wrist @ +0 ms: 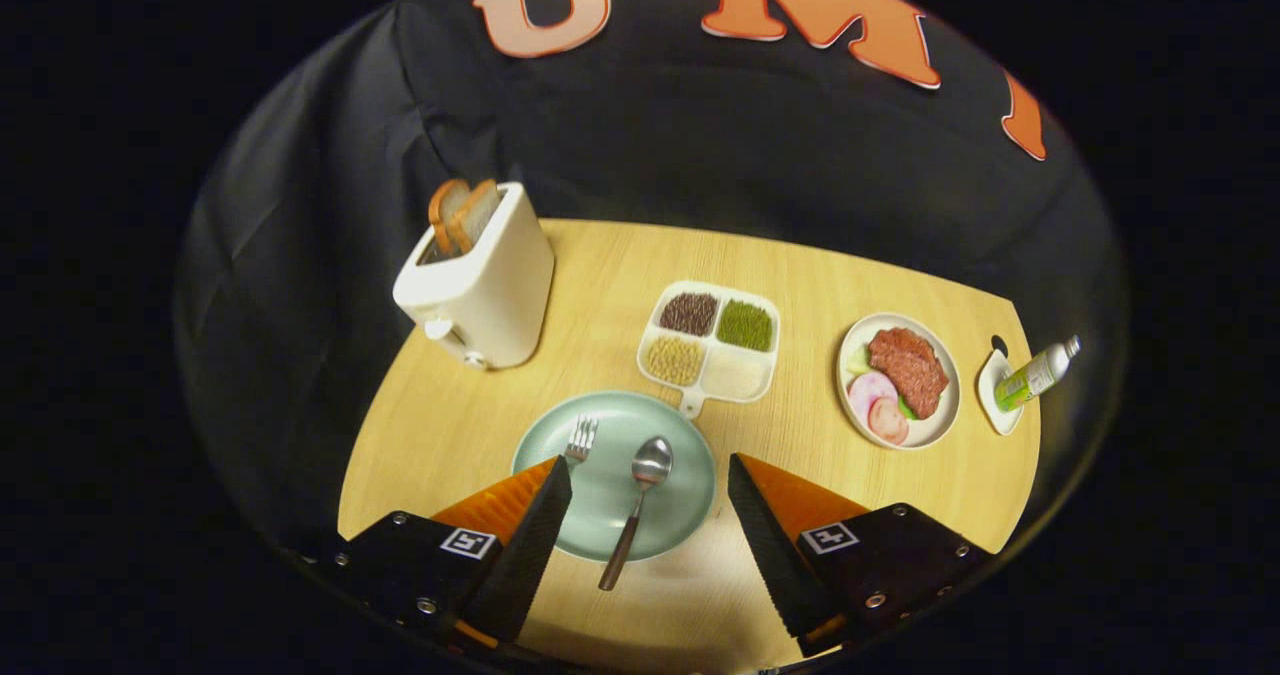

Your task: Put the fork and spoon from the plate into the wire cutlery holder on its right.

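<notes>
Gripper (650,473) spread wide, holding nothing, its ridged black fingers (540,525) flanking the round pale-green plate (690,495); on it, between the fingers, lies a metal spoon (640,500) with a brown handle overhanging the near rim, and the fork (580,439) tines show just past the left fingertip. Beyond on the smooth wooden table (600,285): white toaster (480,285) with bread, four-compartment tray (735,375), meat plate (945,425), bottle (1035,373) near the right table edge.
</notes>
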